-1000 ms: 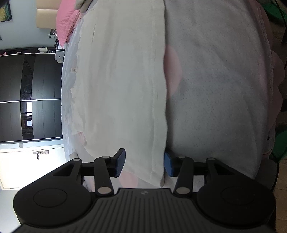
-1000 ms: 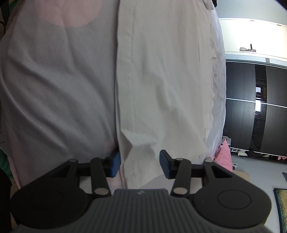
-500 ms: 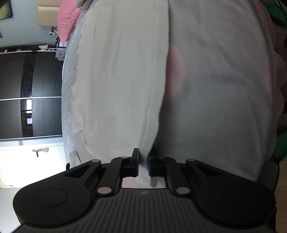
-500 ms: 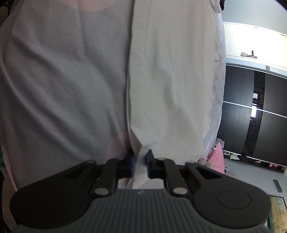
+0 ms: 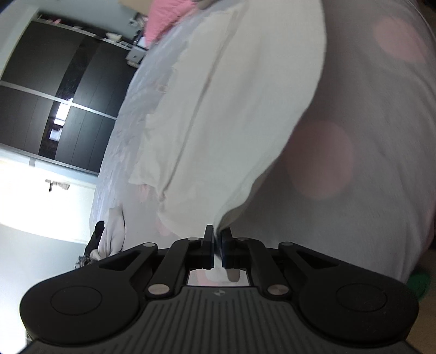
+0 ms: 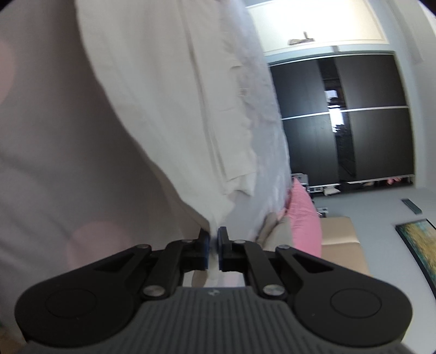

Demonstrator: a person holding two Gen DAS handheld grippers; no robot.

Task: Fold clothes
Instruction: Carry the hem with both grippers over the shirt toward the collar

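Note:
A white shirt (image 5: 231,109) lies on a bed with a grey cover with pink dots (image 5: 368,190). My left gripper (image 5: 217,239) is shut on one corner of the shirt's near edge, and the cloth rises from the bed to the jaws. In the right wrist view my right gripper (image 6: 214,242) is shut on the other corner of the same white shirt (image 6: 163,95), lifted off the grey cover (image 6: 54,163). The pinched cloth shows between both pairs of pads.
A dark sliding wardrobe (image 5: 54,95) (image 6: 354,122) stands beyond the bed. A pink pillow (image 6: 305,217) (image 5: 163,16) and a beige headboard (image 6: 343,234) lie at the bed's end. Another pale garment (image 5: 114,231) hangs at the bed's edge.
Both grippers went from open around the shirt's edge to shut on it. They have since lifted the edge and swung it, so the views tilt and blur.

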